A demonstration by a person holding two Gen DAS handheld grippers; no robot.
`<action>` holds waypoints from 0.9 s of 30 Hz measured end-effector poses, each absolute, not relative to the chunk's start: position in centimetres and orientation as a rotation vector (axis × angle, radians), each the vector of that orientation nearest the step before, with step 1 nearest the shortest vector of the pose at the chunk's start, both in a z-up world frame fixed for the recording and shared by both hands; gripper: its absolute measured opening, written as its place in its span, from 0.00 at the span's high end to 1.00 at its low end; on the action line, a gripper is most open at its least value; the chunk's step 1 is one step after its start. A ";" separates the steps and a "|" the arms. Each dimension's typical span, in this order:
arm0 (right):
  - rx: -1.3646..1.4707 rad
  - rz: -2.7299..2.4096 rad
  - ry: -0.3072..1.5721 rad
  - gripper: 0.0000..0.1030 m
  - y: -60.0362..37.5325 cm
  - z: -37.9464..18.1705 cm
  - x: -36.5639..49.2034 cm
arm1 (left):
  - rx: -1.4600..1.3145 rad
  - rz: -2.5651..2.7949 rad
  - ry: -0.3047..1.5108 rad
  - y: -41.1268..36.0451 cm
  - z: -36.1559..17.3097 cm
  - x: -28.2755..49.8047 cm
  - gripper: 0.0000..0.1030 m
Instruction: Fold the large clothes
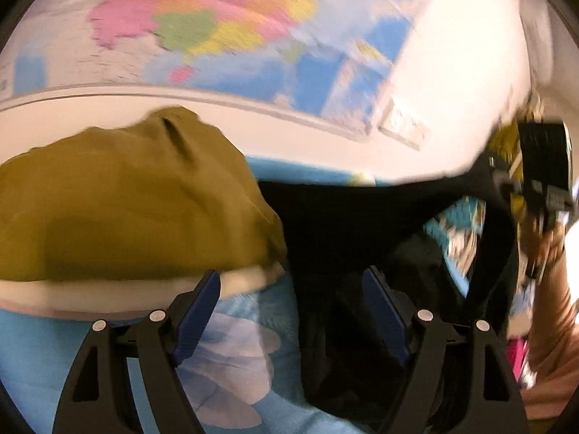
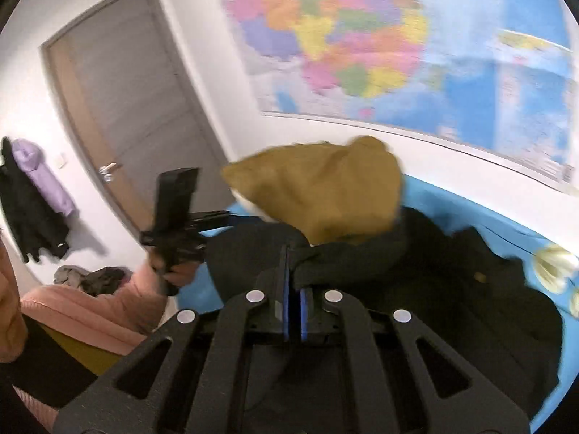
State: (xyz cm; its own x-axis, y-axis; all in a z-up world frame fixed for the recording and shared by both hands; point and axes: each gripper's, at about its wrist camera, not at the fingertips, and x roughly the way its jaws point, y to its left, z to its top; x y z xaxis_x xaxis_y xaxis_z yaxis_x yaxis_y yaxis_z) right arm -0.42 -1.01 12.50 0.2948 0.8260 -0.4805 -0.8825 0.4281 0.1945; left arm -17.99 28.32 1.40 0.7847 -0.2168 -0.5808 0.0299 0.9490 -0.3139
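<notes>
A large black garment (image 1: 347, 231) lies on a blue floral bed sheet (image 1: 235, 361). It also shows in the right wrist view (image 2: 470, 289). My left gripper (image 1: 293, 307) is open and empty, with its fingers over the garment's left edge. My right gripper (image 2: 294, 275) is shut on a fold of the black garment and lifts it a little. The right gripper also shows at the far right of the left wrist view (image 1: 542, 173), with the black cloth stretched up to it.
A mustard-coloured garment (image 1: 126, 209) is heaped on a pillow behind the black one and shows in the right wrist view too (image 2: 325, 195). A wall map (image 2: 398, 43) hangs above the bed. A grey door (image 2: 123, 101) and hanging coats (image 2: 32, 188) stand to the left.
</notes>
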 end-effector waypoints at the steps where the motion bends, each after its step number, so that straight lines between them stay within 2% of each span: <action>1: -0.135 1.079 0.590 0.91 -1.5 11.5 0.2 | -0.281 -0.151 0.681 27.6 0.8 -17.4 0.25; 3: -0.112 1.018 0.665 0.88 -2.2 8.8 1.8 | -0.240 -0.178 0.741 25.9 -0.8 -16.0 0.25; 5: -0.084 0.960 0.729 0.66 -3.0 5.7 2.9 | -0.189 -0.196 0.792 24.2 -2.4 -14.6 0.25; 6: -0.054 0.934 0.751 0.48 -3.6 4.0 3.4 | -0.161 -0.192 0.811 23.6 -3.0 -14.0 0.25; 7: -0.007 0.919 0.773 0.38 -4.4 2.4 3.9 | -0.122 -0.169 0.833 22.8 -3.7 -13.2 0.25; 9: 0.072 0.900 0.794 0.35 -6.2 -0.2 4.0 | -0.089 -0.160 0.855 22.1 -4.5 -12.3 0.25; 10: 0.104 0.903 0.801 0.28 -7.0 -1.1 4.1 | -0.063 -0.148 0.861 21.6 -4.7 -11.7 0.25; 15: 0.382 0.982 0.829 0.16 -10.9 -6.4 1.9 | 0.076 -0.113 0.850 19.6 -5.4 -9.9 0.25; 18: 0.368 0.989 0.857 0.16 -9.3 -8.2 0.8 | 0.101 -0.100 0.880 19.4 -6.4 -8.4 0.32; 20: 0.355 1.003 0.845 0.19 -8.1 -8.3 0.9 | 0.104 -0.088 0.886 19.4 -6.8 -7.4 0.37; 21: 0.353 1.011 0.839 0.28 -7.7 -8.1 0.9 | 0.102 -0.079 0.882 19.4 -6.8 -7.1 0.40; 23: 0.322 1.068 0.831 0.64 -6.4 -7.6 1.5 | 0.102 -0.057 0.870 19.2 -6.7 -6.6 0.47; 24: 0.287 1.084 0.819 0.91 -6.4 -6.9 1.4 | 0.092 -0.050 0.868 19.2 -6.5 -6.4 0.55; 25: 0.244 1.061 0.806 0.95 -6.5 -6.1 1.5 | 0.082 -0.045 0.866 19.3 -6.3 -6.2 0.58; 27: 0.147 1.044 0.743 0.95 -7.7 -3.0 1.4 | 0.059 -0.043 0.847 19.5 -5.6 -6.1 0.73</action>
State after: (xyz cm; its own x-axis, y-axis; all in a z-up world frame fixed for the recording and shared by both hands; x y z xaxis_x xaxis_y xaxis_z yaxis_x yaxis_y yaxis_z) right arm 1.44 -7.69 -3.01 0.2862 0.8253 -0.4868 -0.7304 0.5167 0.4466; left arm -6.13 19.45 -5.61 0.6618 -0.0143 -0.7496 0.0615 0.9975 0.0352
